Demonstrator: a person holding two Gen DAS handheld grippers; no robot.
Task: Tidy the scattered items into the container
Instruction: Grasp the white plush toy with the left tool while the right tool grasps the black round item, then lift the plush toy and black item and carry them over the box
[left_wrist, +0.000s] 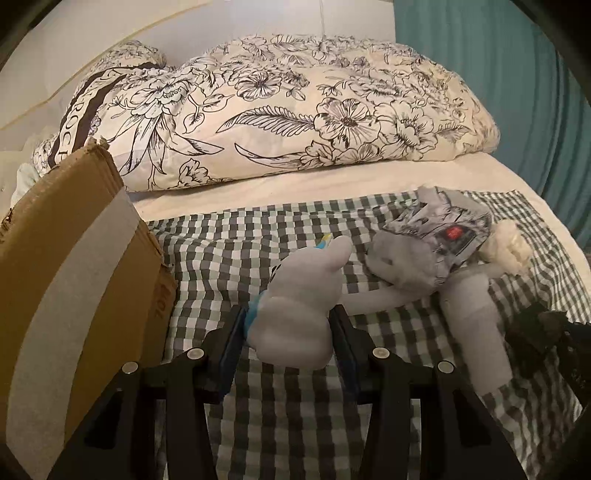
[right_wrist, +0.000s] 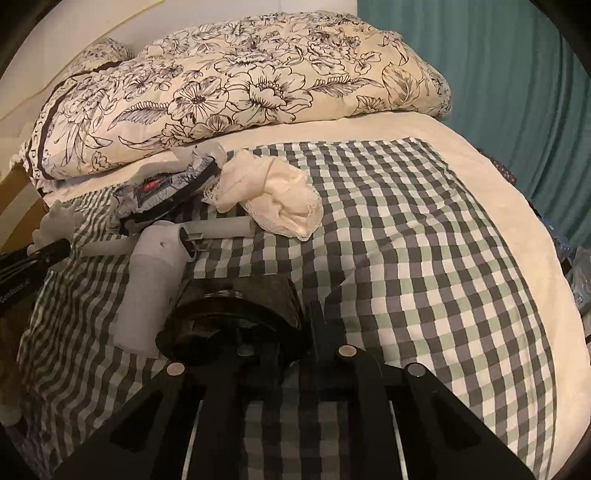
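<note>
Two grips | left hand-held gripper (left_wrist: 288, 334) clamps plush toy (left_wrist: 295, 314) | right hand-held gripper (right_wrist: 295, 332) clenched on dark jar (right_wrist: 236, 314)

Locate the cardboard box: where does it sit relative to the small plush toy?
In the left wrist view, the cardboard box stands at the left edge of the checked bedspread, left of the small plush toy held in the left gripper.
</note>
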